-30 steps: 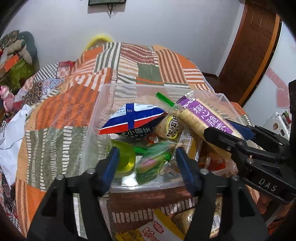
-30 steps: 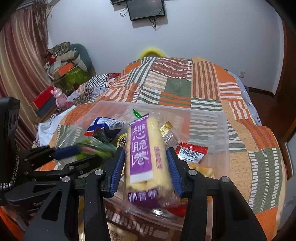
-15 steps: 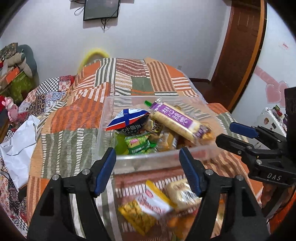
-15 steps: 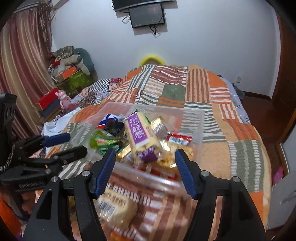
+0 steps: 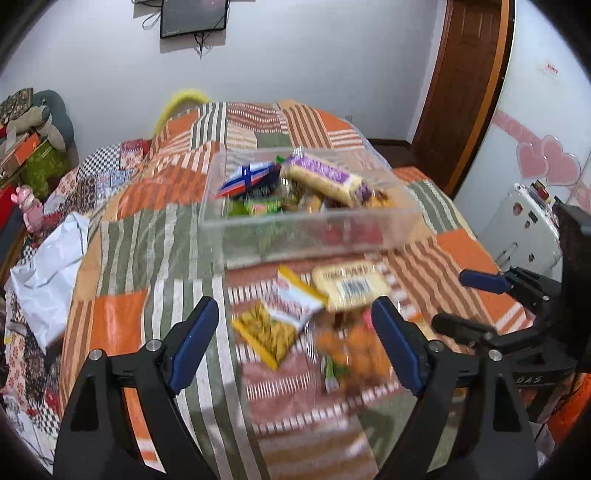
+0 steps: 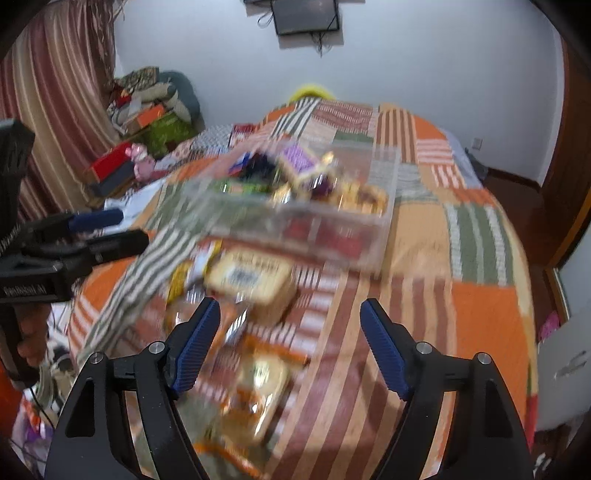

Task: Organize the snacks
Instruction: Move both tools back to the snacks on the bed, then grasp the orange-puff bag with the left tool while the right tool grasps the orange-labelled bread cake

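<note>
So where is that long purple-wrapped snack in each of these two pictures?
Left wrist view: the purple-wrapped snack lies on top of the pile in the clear plastic box, above centre, right of the blue and red packet.
Right wrist view: blurred, but the same snack sits at the box's far side, above centre.
Shared landmark: the dark screen on the white wall, straight beyond the box in both.
</note>
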Demonstrator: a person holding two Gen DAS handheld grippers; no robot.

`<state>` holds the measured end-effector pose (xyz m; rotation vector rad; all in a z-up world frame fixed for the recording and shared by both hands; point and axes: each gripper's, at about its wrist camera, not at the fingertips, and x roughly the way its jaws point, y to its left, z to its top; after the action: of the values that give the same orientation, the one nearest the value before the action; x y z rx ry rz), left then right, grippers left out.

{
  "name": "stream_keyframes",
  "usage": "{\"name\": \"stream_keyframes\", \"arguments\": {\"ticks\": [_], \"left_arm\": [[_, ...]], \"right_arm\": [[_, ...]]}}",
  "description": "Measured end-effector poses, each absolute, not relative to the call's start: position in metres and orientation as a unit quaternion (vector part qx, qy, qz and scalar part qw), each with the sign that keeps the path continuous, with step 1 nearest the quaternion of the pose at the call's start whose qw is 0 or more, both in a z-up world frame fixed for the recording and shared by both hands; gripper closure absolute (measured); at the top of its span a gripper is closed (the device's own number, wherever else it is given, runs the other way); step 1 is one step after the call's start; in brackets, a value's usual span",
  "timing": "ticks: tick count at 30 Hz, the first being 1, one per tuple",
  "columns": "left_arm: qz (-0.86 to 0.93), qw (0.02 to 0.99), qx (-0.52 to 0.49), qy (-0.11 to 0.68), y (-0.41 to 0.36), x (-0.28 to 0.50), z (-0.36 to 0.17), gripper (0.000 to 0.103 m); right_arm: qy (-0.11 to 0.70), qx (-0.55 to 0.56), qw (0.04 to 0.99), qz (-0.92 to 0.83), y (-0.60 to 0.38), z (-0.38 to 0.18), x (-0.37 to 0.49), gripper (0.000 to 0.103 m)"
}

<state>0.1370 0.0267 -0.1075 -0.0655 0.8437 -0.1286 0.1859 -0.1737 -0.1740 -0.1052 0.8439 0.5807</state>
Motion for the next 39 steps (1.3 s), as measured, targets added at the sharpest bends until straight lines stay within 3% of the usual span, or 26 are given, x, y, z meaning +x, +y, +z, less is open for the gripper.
{"name": "stream_keyframes", "arguments": {"ticks": [9,11,13,15,23,26,32,34,37,38,39], "left_arm": [[-0.069,0.891,-0.036,0.448,0.015,0.115,-0.14,0.016],[-0.077,0.888,-0.035,0.452,0.007,0.115,-0.143,0.016],[-0.086,0.886,-0.033,0.454,-0.001,0.118,-0.145,0.016],[-0.093,0.885,-0.032,0.456,-0.009,0.121,-0.147,0.016],[-0.102,0.868,-0.046,0.484,-0.029,0.142,-0.173,0.013],[-0.091,0.87,-0.042,0.483,-0.034,0.147,-0.179,0.006],[-0.072,0.869,-0.042,0.488,-0.037,0.157,-0.192,0.007],[-0.066,0.873,-0.046,0.482,-0.035,0.157,-0.192,0.012],[-0.058,0.876,-0.046,0.476,-0.03,0.158,-0.191,0.035],[-0.057,0.877,-0.046,0.474,-0.027,0.157,-0.189,0.048],[-0.063,0.877,-0.043,0.474,-0.025,0.155,-0.188,0.05]], "right_arm": [[0.456,-0.06,0.841,0.285,-0.166,-0.22,0.172,0.028],[0.451,-0.059,0.844,0.286,-0.169,-0.221,0.171,0.037],[0.45,-0.064,0.843,0.288,-0.172,-0.221,0.171,0.061],[0.449,-0.065,0.844,0.286,-0.178,-0.221,0.169,0.07],[0.439,-0.04,0.856,0.269,-0.206,-0.216,0.162,0.072],[0.438,-0.027,0.859,0.265,-0.214,-0.215,0.162,0.072],[0.433,-0.014,0.863,0.259,-0.219,-0.212,0.162,0.072],[0.429,-0.012,0.865,0.259,-0.219,-0.21,0.162,0.072],[0.424,-0.006,0.867,0.261,-0.22,-0.206,0.164,0.072],[0.422,-0.005,0.868,0.261,-0.22,-0.205,0.164,0.072],[0.421,-0.003,0.869,0.261,-0.221,-0.204,0.165,0.072]]}}
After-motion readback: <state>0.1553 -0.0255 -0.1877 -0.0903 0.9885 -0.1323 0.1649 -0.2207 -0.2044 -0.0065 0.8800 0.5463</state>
